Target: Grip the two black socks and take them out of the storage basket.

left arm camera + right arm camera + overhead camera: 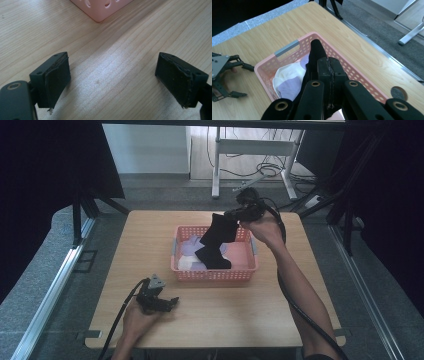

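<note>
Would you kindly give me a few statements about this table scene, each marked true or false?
1. The right gripper is shut on the black sock. True.
2. The sock lies flat on the table. False: it hangs from the gripper above the pink basket.
3. The left gripper is open, with nothing between its fingers. True.
4. The basket holds nothing. False: white and lilac cloth items lie inside it.
5. The left gripper rests inside the basket. False: it sits on the table in front of the basket, nearer the person.
</note>
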`<state>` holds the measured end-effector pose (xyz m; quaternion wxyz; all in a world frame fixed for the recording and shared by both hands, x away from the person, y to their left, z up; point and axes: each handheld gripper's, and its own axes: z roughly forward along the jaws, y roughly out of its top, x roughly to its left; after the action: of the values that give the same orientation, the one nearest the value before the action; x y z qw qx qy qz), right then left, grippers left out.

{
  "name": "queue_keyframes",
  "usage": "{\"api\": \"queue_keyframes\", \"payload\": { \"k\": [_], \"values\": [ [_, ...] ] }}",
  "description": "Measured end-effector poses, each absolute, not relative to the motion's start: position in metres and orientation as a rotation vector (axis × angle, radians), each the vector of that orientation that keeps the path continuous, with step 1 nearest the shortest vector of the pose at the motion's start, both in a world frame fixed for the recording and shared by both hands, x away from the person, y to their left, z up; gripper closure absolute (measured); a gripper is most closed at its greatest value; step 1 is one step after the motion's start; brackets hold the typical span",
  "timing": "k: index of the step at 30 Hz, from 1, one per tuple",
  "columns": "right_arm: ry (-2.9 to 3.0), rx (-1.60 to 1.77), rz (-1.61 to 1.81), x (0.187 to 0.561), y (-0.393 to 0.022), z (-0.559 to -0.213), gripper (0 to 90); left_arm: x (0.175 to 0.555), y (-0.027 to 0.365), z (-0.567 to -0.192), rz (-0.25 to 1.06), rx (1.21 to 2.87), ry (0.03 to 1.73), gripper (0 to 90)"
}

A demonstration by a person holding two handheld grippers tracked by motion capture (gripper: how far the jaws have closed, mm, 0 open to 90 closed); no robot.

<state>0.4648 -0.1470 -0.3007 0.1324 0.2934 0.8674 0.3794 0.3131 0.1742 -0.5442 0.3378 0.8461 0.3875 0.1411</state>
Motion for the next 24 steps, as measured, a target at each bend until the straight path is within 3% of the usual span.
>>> {"api": "queue_keyframes", "payload": {
  "k": [24],
  "values": [
    [2.368, 0.977, 1.08, 0.454, -0.225, -0.267, 89.7, 0.313, 0.174, -0.544, 0.367, 2.204, 1.009, 12.5]
  ]
}}
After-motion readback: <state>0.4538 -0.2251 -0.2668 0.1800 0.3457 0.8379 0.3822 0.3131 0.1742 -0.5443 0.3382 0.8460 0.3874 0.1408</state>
